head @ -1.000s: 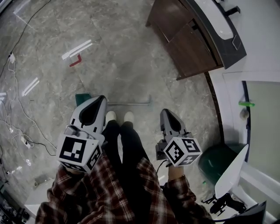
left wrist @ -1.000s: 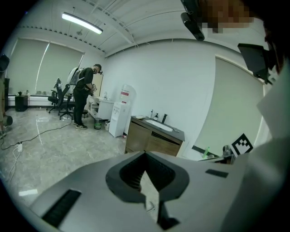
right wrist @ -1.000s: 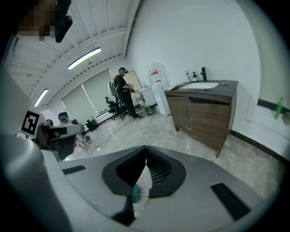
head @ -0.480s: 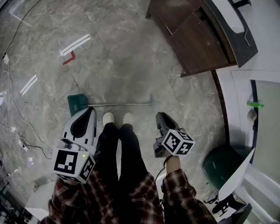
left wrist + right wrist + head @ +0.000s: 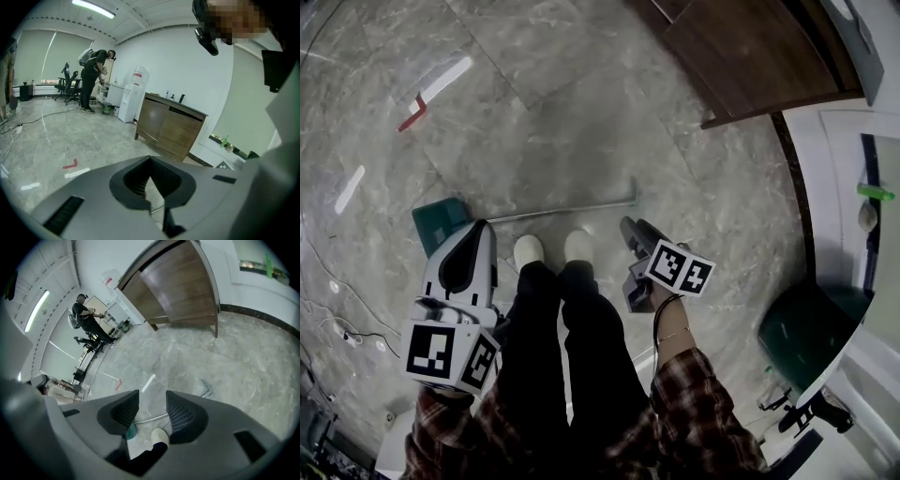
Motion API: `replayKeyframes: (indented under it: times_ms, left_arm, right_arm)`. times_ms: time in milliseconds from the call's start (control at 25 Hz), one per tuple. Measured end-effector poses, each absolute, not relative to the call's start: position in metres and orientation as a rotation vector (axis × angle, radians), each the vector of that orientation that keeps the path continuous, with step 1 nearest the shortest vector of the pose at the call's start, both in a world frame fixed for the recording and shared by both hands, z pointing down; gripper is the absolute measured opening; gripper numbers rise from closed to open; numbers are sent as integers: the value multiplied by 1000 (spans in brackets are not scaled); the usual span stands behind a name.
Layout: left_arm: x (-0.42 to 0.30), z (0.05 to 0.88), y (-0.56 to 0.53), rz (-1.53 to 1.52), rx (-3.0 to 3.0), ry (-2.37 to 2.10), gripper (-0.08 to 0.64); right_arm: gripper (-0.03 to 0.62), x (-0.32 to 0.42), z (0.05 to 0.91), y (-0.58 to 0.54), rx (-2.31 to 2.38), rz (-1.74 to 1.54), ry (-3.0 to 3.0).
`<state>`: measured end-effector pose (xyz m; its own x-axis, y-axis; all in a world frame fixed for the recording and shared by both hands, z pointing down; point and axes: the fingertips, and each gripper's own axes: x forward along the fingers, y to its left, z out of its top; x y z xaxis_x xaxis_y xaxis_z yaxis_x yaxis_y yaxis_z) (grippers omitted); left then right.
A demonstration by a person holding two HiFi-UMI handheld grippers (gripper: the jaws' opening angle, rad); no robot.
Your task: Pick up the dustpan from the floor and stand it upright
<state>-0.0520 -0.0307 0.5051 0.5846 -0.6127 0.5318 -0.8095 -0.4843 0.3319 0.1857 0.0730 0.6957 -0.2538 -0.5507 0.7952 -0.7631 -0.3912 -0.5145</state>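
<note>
The dustpan (image 5: pixel 441 222) is dark green and lies flat on the grey stone floor, just past my shoes. Its long metal handle (image 5: pixel 562 210) runs right along the floor to a hooked end (image 5: pixel 632 192). My left gripper (image 5: pixel 479 228) hangs over the pan's near edge with its jaws shut and empty; in its own view the left gripper (image 5: pixel 150 158) has its tips meeting. My right gripper (image 5: pixel 629 228) points down near the handle's hooked end. The right gripper (image 5: pixel 152 397) is opening, and only floor, handle (image 5: pixel 152 418) and pan (image 5: pixel 131 430) show through the gap.
A brown wooden cabinet (image 5: pixel 759 56) stands at the far right. A dark green bin (image 5: pixel 806 328) sits by the right wall. Red tape (image 5: pixel 411 112) and white tape (image 5: pixel 445 77) mark the floor beyond the pan. Cables (image 5: pixel 328 309) trail at left. A person (image 5: pixel 93 79) stands far off.
Both grippers have sunk toward the floor and look smaller in the head view. The right one has rolled and now points at the handle's end. The dustpan shows more fully beside the left gripper.
</note>
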Motion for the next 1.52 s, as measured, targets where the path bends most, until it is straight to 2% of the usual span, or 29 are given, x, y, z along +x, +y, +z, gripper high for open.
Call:
replayKeyframes:
  times_ms: [320, 600, 960, 1520]
  left_arm:
    - [-53, 610, -64, 440, 2287, -1106, 2]
    - [-54, 672, -90, 377, 2297, -1113, 2]
    - [-49, 742, -114, 360, 2274, -1116, 2]
    - [-21, 790, -140, 344, 2346, -1035, 2]
  right_arm:
    - [167, 226, 812, 92, 1950, 1867, -1415]
    - [167, 231, 903, 102, 1943, 1866, -1297]
    - [167, 243, 1027, 114, 1984, 2052, -1038]
    - [167, 278, 1115, 119, 2213, 2218, -621]
